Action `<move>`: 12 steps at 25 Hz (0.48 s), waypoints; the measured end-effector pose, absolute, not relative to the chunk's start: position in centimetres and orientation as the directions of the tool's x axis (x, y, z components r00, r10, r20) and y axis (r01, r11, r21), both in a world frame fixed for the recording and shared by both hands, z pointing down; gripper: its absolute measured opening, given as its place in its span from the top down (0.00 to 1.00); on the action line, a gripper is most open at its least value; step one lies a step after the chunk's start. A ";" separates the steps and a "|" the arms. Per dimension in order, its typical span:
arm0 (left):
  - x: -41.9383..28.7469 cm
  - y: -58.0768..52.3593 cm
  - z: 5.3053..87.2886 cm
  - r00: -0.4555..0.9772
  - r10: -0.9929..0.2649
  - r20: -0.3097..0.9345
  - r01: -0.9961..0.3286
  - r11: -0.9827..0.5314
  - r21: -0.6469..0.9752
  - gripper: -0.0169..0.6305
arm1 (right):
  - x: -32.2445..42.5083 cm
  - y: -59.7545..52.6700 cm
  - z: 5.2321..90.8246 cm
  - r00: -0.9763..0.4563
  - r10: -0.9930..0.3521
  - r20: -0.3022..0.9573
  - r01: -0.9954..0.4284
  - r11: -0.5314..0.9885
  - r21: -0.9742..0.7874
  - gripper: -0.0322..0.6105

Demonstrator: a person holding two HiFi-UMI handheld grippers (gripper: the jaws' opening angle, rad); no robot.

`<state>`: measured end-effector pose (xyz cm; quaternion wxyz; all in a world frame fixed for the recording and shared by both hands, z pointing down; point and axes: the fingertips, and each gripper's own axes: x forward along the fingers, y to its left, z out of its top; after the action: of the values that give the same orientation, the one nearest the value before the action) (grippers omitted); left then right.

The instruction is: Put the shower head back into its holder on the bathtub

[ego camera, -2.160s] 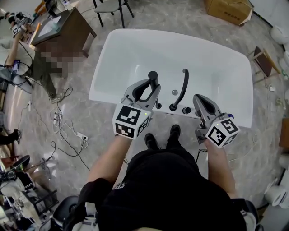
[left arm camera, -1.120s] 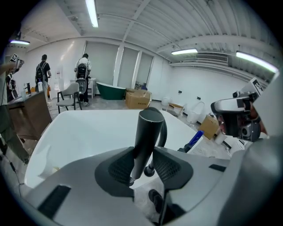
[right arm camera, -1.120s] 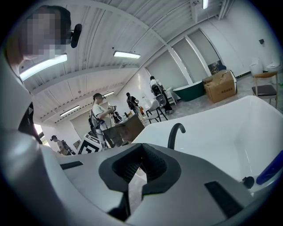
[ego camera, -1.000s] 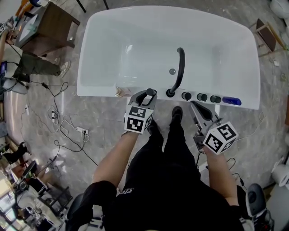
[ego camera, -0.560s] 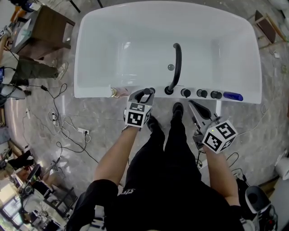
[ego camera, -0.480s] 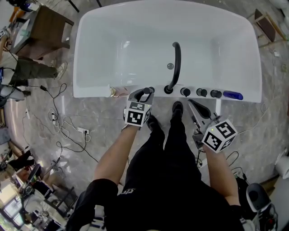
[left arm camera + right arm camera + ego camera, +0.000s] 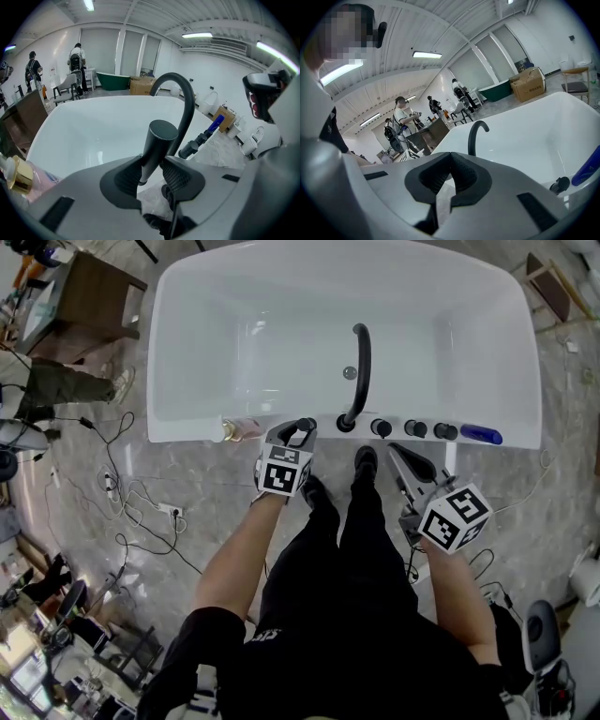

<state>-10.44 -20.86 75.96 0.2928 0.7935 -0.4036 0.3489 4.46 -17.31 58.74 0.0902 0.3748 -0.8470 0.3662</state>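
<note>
The black shower head (image 7: pixel 157 140) stands nearly upright between the pads of my left gripper (image 7: pixel 152 161), which press on its handle while the jaws ease open. In the head view my left gripper (image 7: pixel 298 430) holds the shower head (image 7: pixel 306 424) right at the near rim of the white bathtub (image 7: pixel 187 432), just left of the curved black spout (image 7: pixel 359 362). The holder is hidden under the gripper. My right gripper (image 7: pixel 405 457) hangs in front of the tub over the floor. In its own view the right gripper (image 7: pixel 451 154) is shut with nothing in it.
Three black knobs (image 7: pixel 412 428) and a blue bottle (image 7: pixel 480 435) sit on the rim right of the spout. A gold-capped pink bottle (image 7: pixel 232 430) lies left of my left gripper. Cables (image 7: pixel 141 512) trail over the floor at left. People stand far back (image 7: pixel 401 119).
My left gripper has sunk with the shower head down to the tub's near rim. The right gripper has stayed where it was.
</note>
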 end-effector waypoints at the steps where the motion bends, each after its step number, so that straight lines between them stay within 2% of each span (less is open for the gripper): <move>1: -10.5 -20.8 76.2 0.425 -0.431 0.796 -0.845 -0.504 0.179 0.74 | 4.3 -17.3 58.8 -0.704 -0.566 0.429 -0.700 0.452 -0.553 0.93; 7: -10.6 -20.8 73.5 0.420 -0.475 0.774 -0.864 -0.470 0.180 0.69 | 3.6 -18.0 56.7 -0.720 -0.555 0.416 -0.687 0.489 -0.538 0.93; 12: -10.7 -20.3 71.3 0.416 -0.493 0.764 -0.878 -0.437 0.196 0.69 | 3.4 -18.3 54.0 -0.726 -0.552 0.409 -0.683 0.517 -0.515 0.93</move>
<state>-10.71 -20.26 71.31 0.3019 0.7855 -0.4363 0.3187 3.44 -18.35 53.97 0.0971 0.3570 -0.8656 0.3375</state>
